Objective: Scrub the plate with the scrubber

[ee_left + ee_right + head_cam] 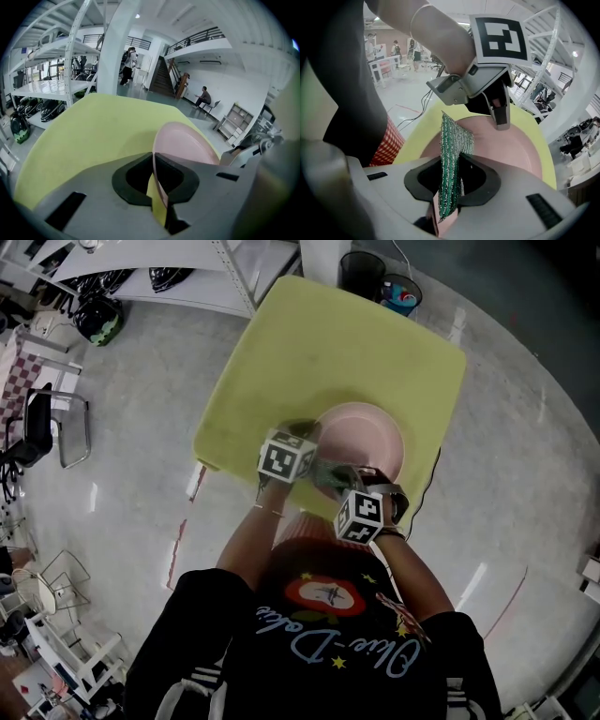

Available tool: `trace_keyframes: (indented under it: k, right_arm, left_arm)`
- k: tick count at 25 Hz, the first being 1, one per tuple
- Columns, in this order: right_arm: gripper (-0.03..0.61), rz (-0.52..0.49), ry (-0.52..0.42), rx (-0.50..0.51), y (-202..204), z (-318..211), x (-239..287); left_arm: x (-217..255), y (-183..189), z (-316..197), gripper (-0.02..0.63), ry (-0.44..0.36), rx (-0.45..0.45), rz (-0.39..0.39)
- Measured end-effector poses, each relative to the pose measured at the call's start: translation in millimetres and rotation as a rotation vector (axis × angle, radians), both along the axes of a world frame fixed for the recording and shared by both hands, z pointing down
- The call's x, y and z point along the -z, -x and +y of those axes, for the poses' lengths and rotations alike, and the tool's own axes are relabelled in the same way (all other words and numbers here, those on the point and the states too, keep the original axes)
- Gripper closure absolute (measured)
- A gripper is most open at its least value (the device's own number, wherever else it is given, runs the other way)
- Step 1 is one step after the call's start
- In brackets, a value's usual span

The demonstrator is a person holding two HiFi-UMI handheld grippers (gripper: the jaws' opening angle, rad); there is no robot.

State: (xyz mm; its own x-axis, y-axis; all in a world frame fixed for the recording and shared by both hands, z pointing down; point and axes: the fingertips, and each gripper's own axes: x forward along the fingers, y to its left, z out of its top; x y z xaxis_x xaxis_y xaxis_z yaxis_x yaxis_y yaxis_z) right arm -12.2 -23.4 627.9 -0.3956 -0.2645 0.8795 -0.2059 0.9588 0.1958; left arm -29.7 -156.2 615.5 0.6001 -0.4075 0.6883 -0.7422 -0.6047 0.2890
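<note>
Left gripper (154,161) is clamping the pink plate (361,432) rim at its 9 o'clock. Right gripper (459,161) is clamping the green scrubber (452,140) over the plate's 6 o'clock. Plate is sitting toward 5 o'clock on the yellow worktop (309,343).

Black printed shirt (309,657); grey left gripper (153,158), right gripper (456,165).

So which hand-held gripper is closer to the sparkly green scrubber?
Right. The right hand-held gripper is shut on the scrubber itself. The left hand-held gripper is close by, clamped on the rim of the pink plate.
</note>
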Motion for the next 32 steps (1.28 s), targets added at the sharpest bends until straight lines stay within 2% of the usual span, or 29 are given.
trace_keyframes:
  k: [6,10,14,18,24,28,32]
  right_arm:
    - [0.514,-0.013,0.059,0.018,-4,17,-3]
    - [0.512,-0.019,0.06,0.011,-5,19,1]
    - [0.514,-0.029,0.008,0.005,-10,8,11]
    - [0.515,-0.048,-0.046,-0.057,-29,-19,27]
    - [0.515,-0.026,-0.137,-0.137,-65,-74,42]
    - [0.515,0.013,-0.176,-0.151,-82,-102,42]
    - [0.515,0.058,-0.223,-0.115,-88,-116,43]
  left_arm:
    - [4,-4,-1,0.604,-0.009,-0.016,-0.005]
    - [2,-6,0,0.604,-0.027,-0.024,0.0]
    - [1,-4,0,0.604,-0.04,-0.027,-0.002]
    - [1,-6,-1,0.604,-0.032,-0.03,-0.002]
    - [3,-11,-3,0.604,-0.033,-0.038,-0.006]
    - [6,-12,-3,0.604,-0.028,-0.046,-0.011]
    - [7,-12,-4,0.604,-0.025,-0.054,-0.003]
